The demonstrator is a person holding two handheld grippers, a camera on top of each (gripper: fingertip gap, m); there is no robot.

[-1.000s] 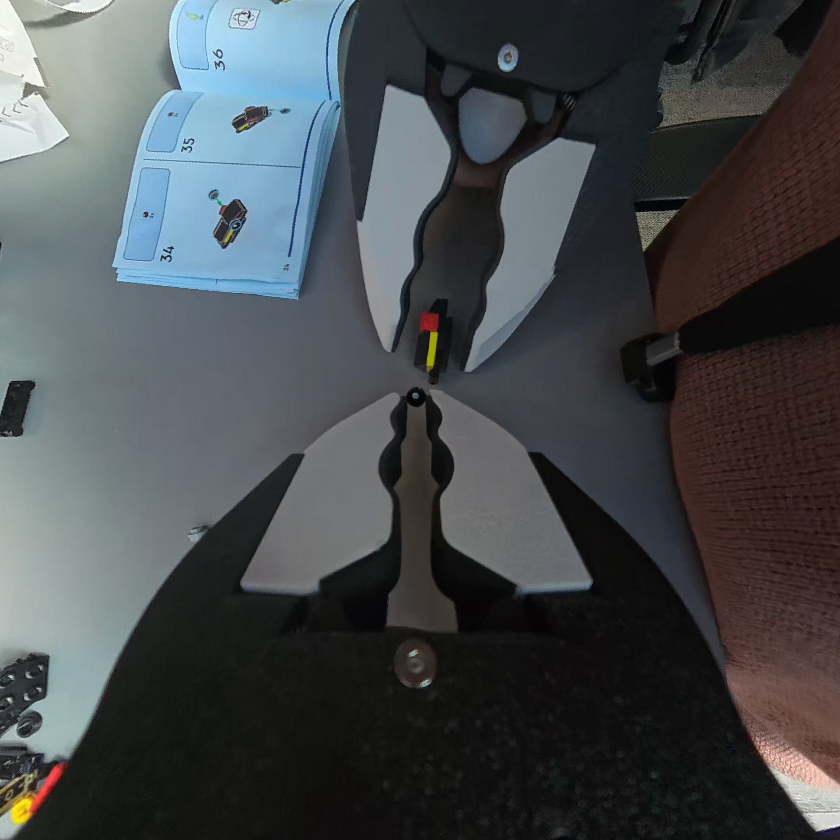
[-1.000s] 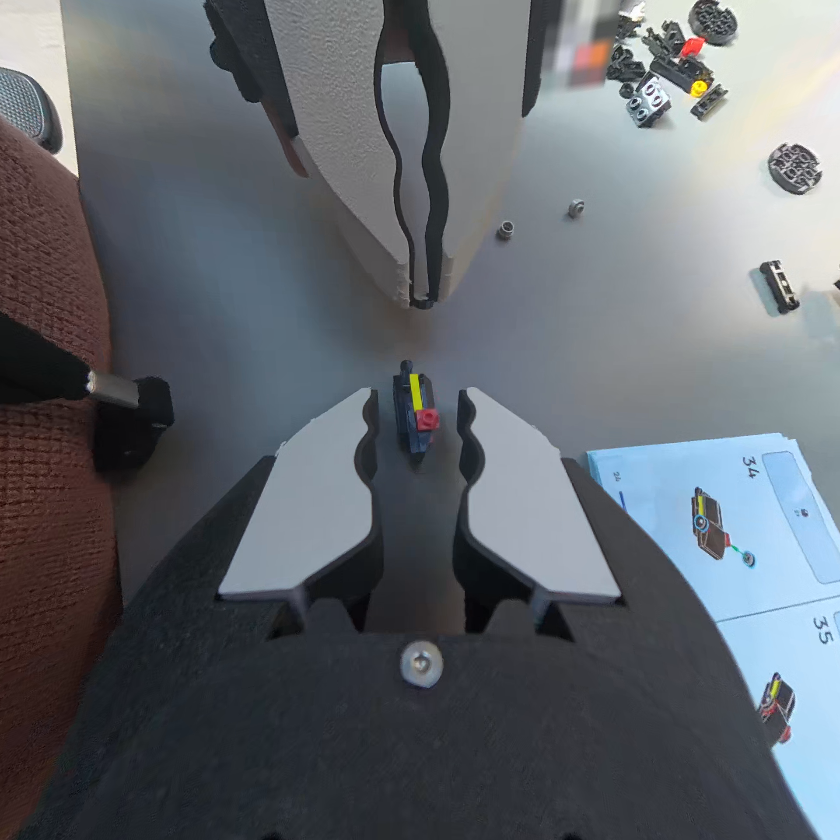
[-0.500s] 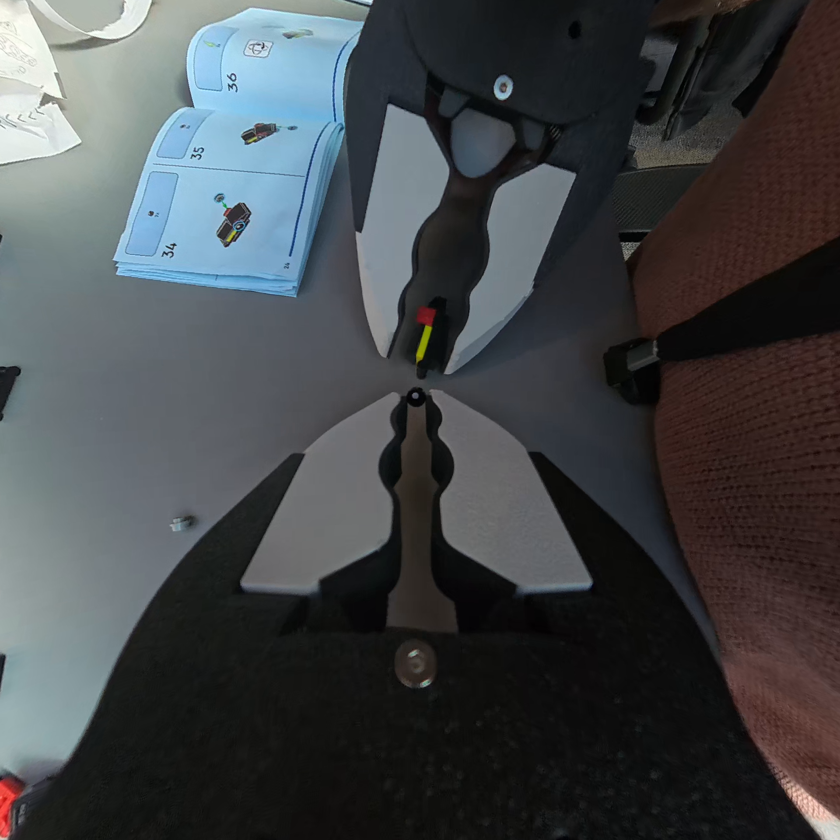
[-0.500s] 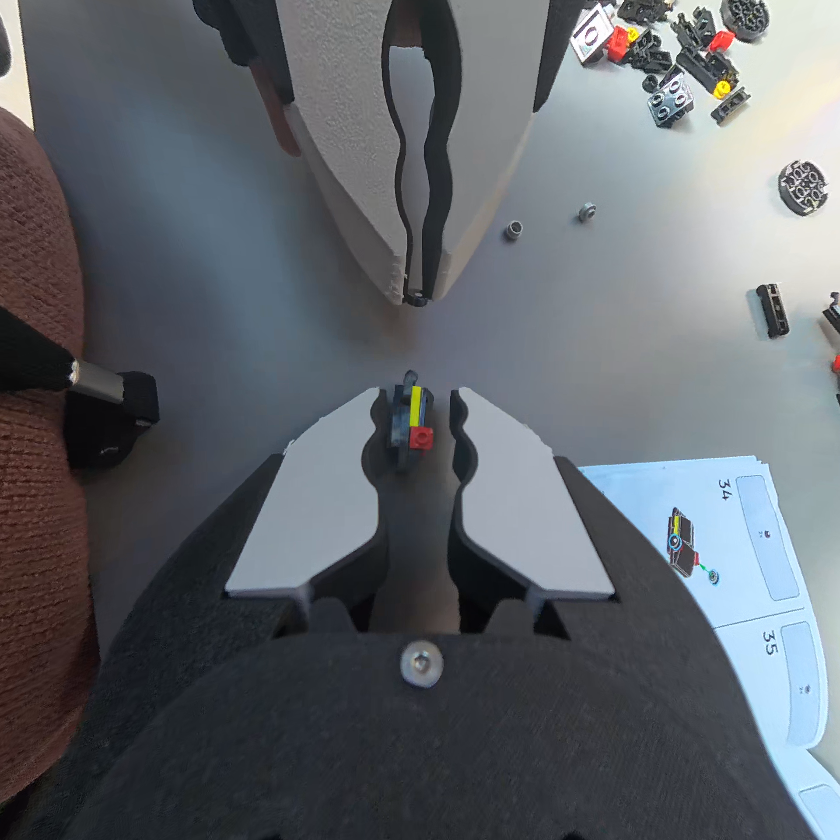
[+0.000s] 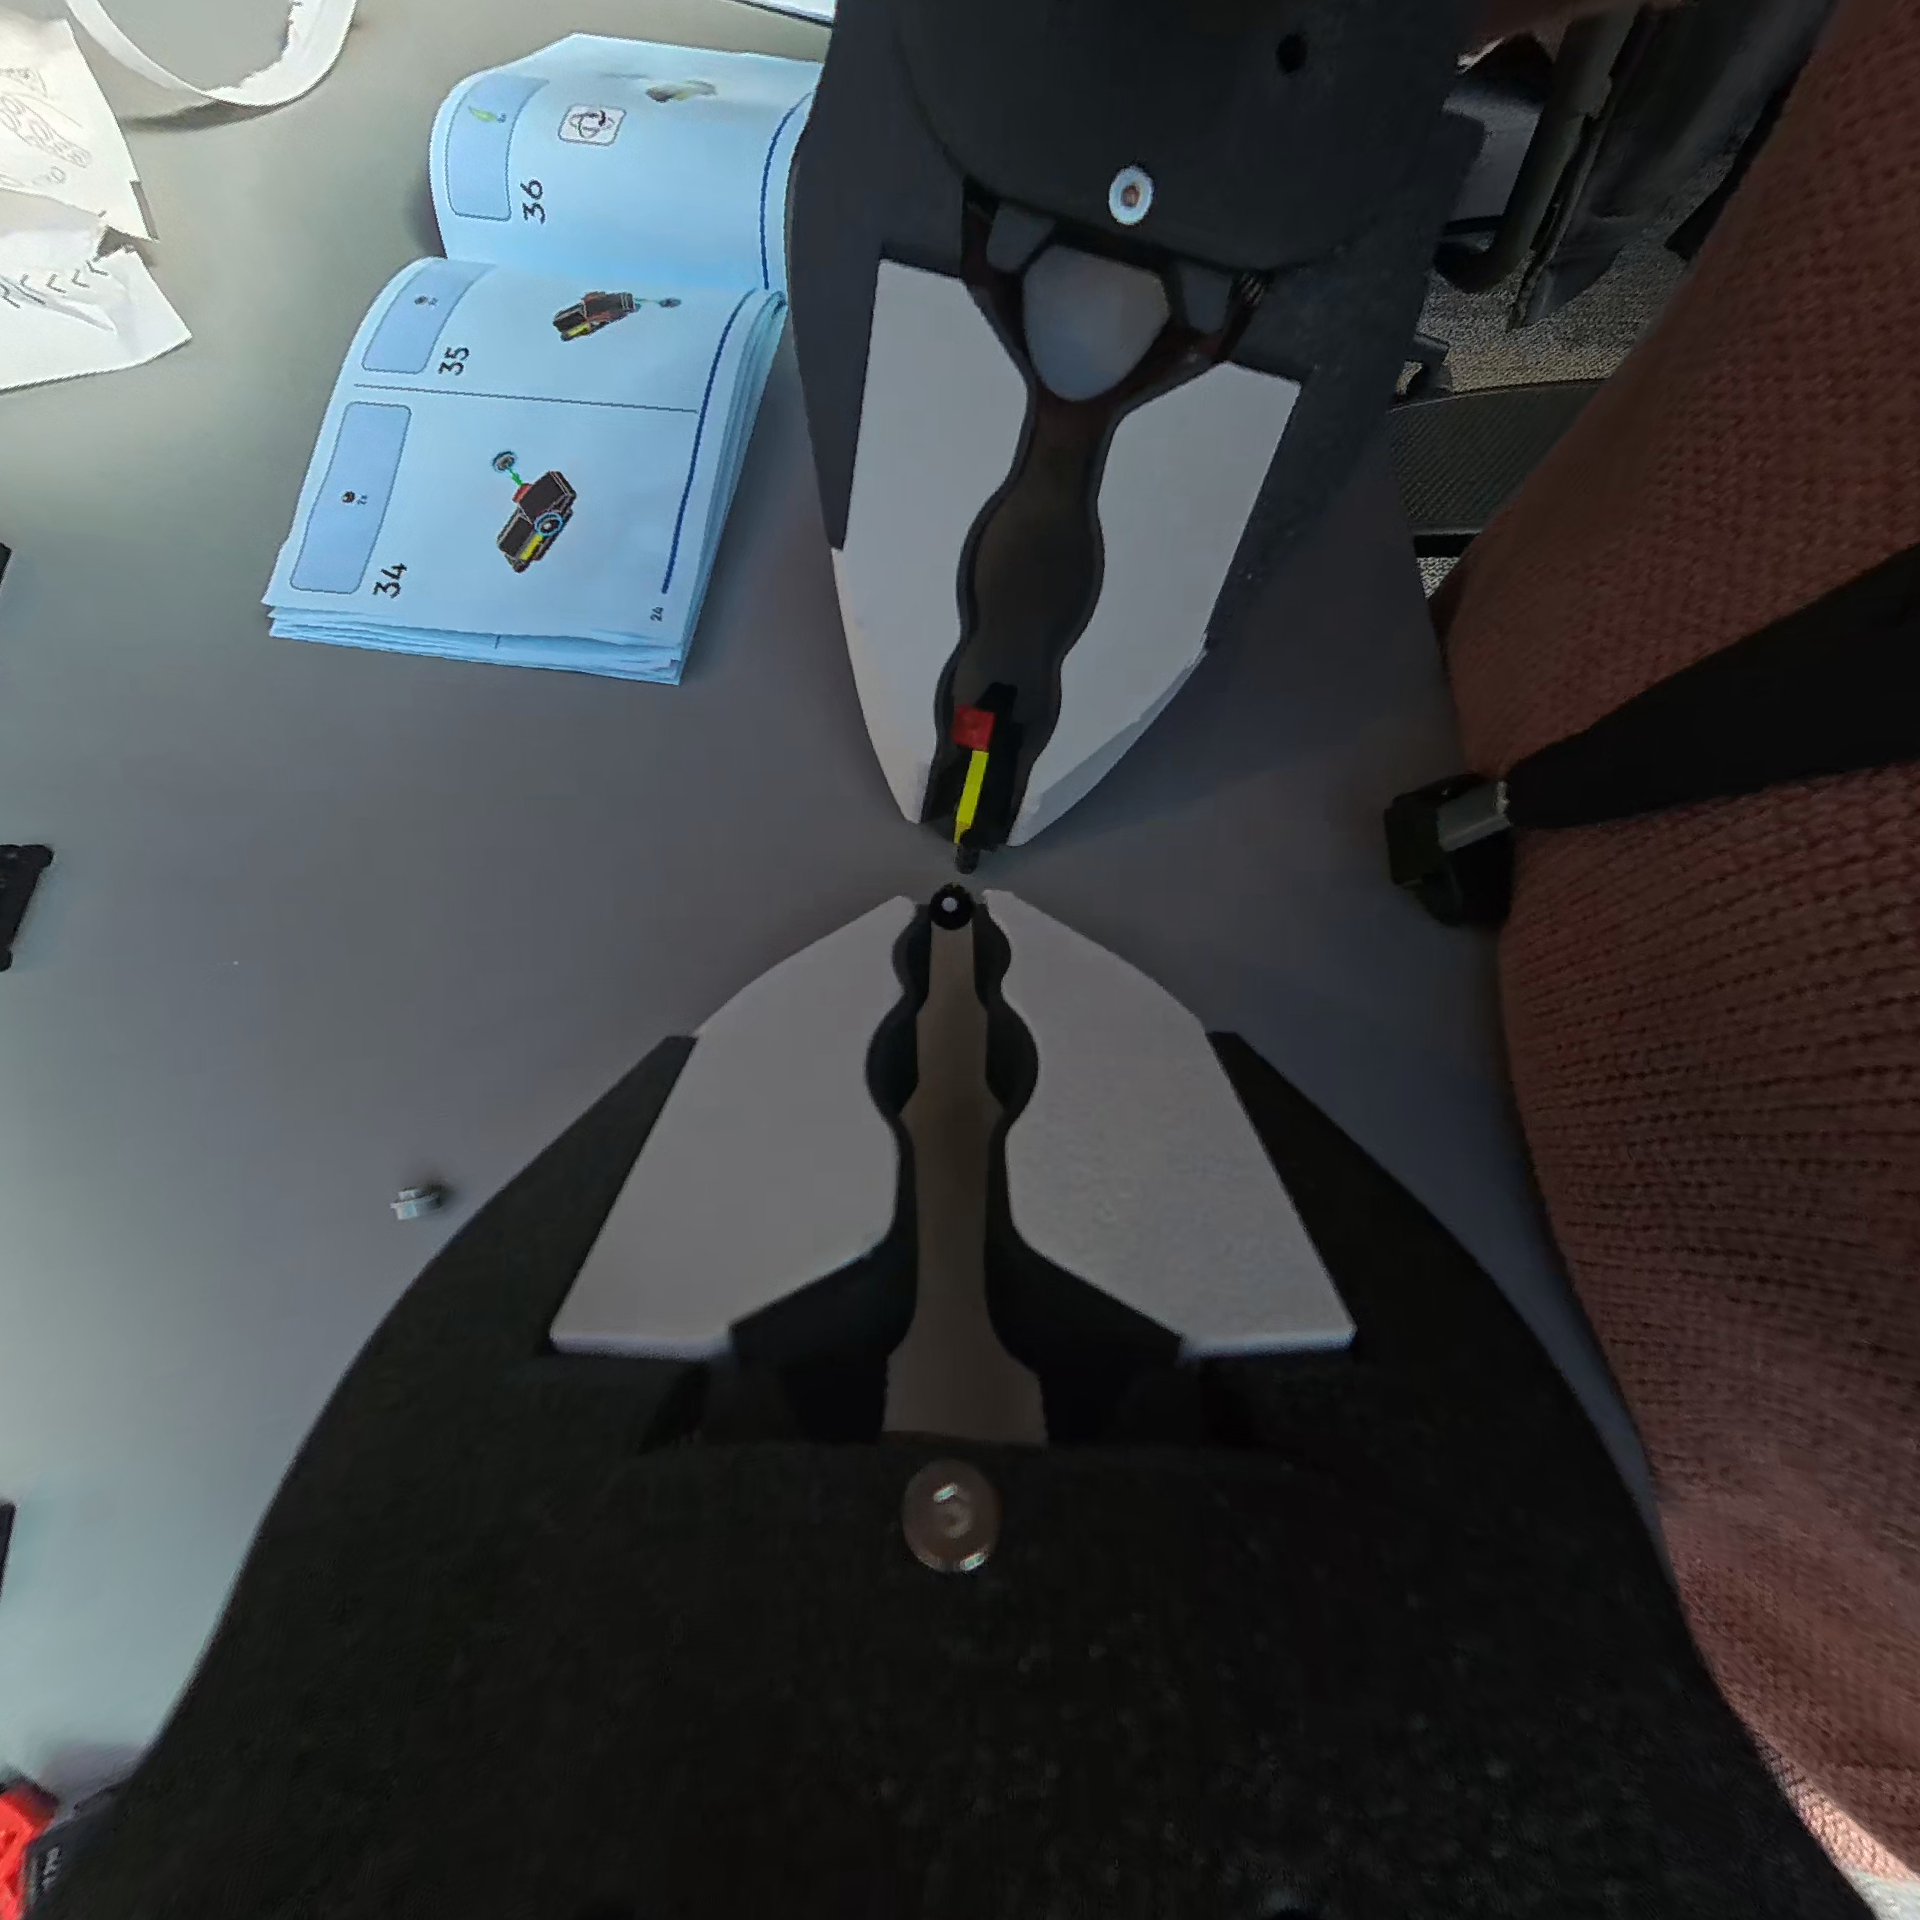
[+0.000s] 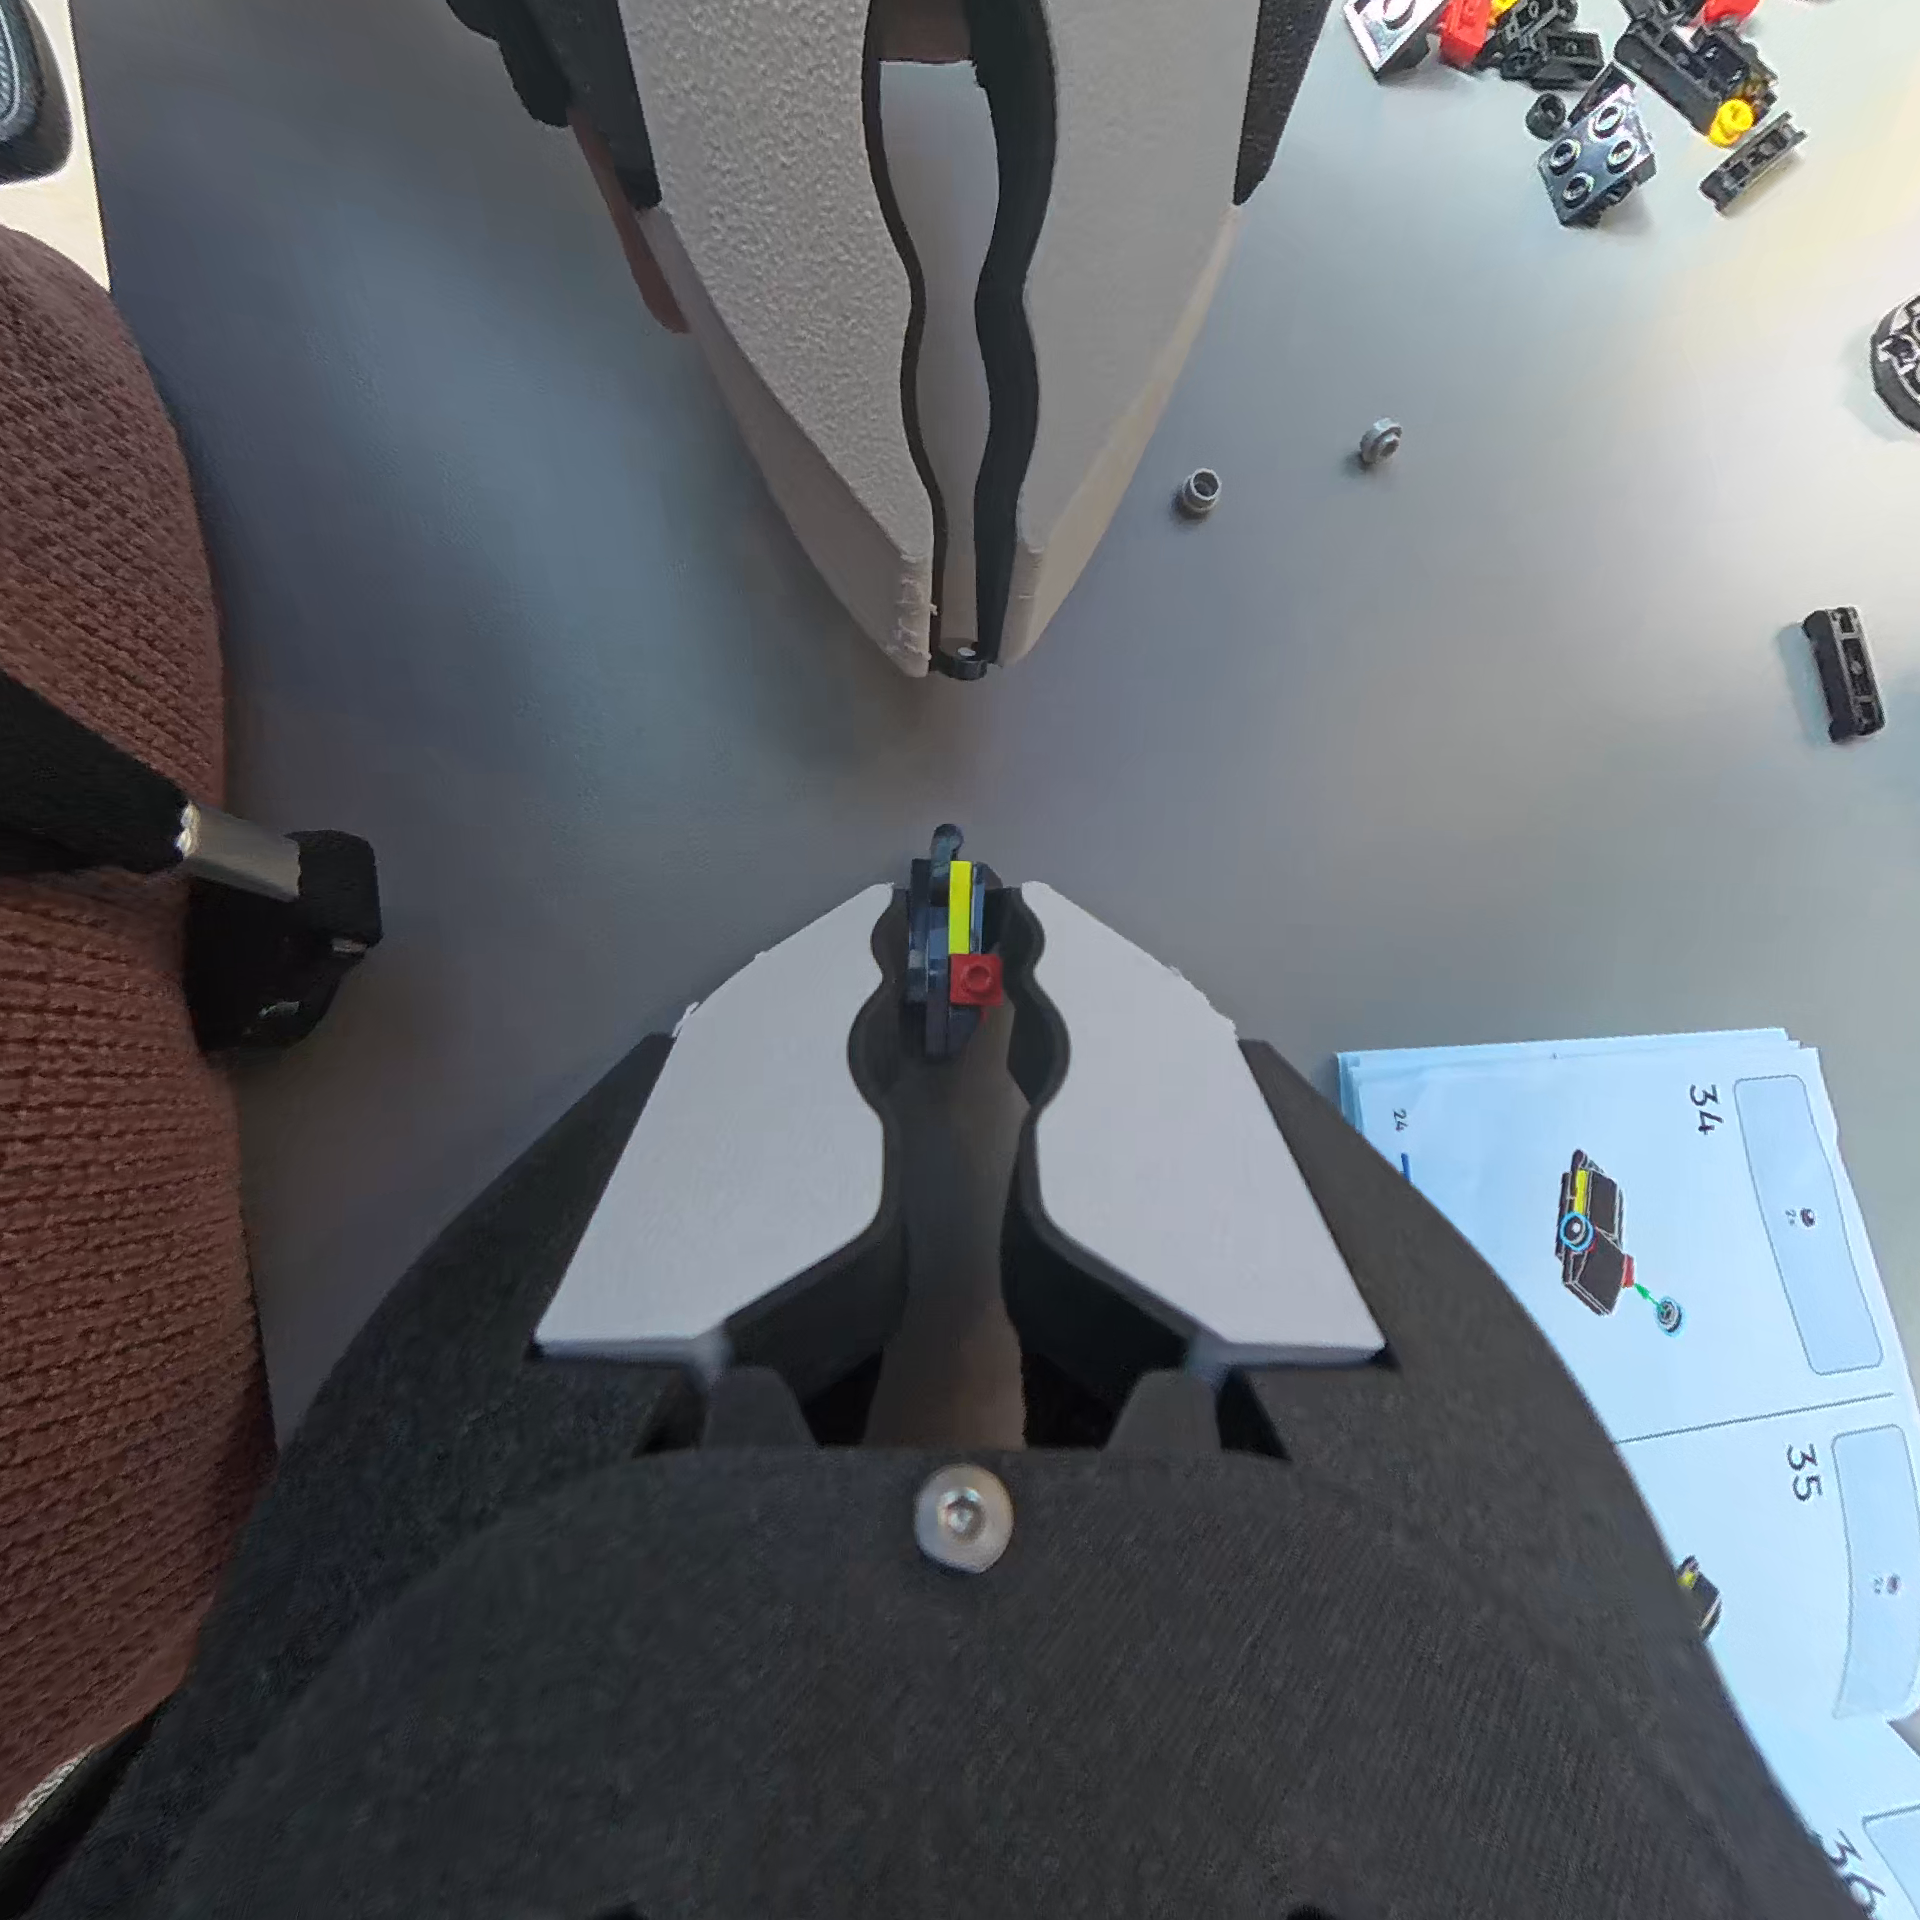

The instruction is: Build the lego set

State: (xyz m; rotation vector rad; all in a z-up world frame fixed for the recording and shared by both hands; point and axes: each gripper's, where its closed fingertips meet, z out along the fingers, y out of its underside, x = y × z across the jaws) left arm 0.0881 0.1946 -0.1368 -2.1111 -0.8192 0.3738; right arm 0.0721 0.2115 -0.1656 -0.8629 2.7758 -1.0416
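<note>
My right gripper (image 6: 958, 896) is shut on a small black lego assembly (image 6: 951, 961) with a yellow strip and a red stud piece, held on edge between the fingertips. It also shows in the left wrist view (image 5: 977, 774), held by the facing gripper (image 5: 971, 831). My left gripper (image 5: 949, 906) is shut on a tiny black round piece (image 5: 948, 906) at its tips. In the right wrist view that left gripper (image 6: 961, 655) points at me with the round piece (image 6: 964, 659) a short gap from the assembly's tip.
An open blue instruction booklet (image 5: 520, 436) lies on the grey table (image 5: 416, 831), also in the right wrist view (image 6: 1662, 1299). Loose lego parts (image 6: 1621, 104) lie at the far right, with two small grey round pieces (image 6: 1197, 490) and a black piece (image 6: 1844, 670). A person's brown sleeve (image 5: 1714, 1039) borders the table. The grippers' ends are close to 4 cm from one another.
My right gripper has closed on the black assembly, which stood loose between open fingers a second ago. The two grippers have drawn closer tip to tip.
</note>
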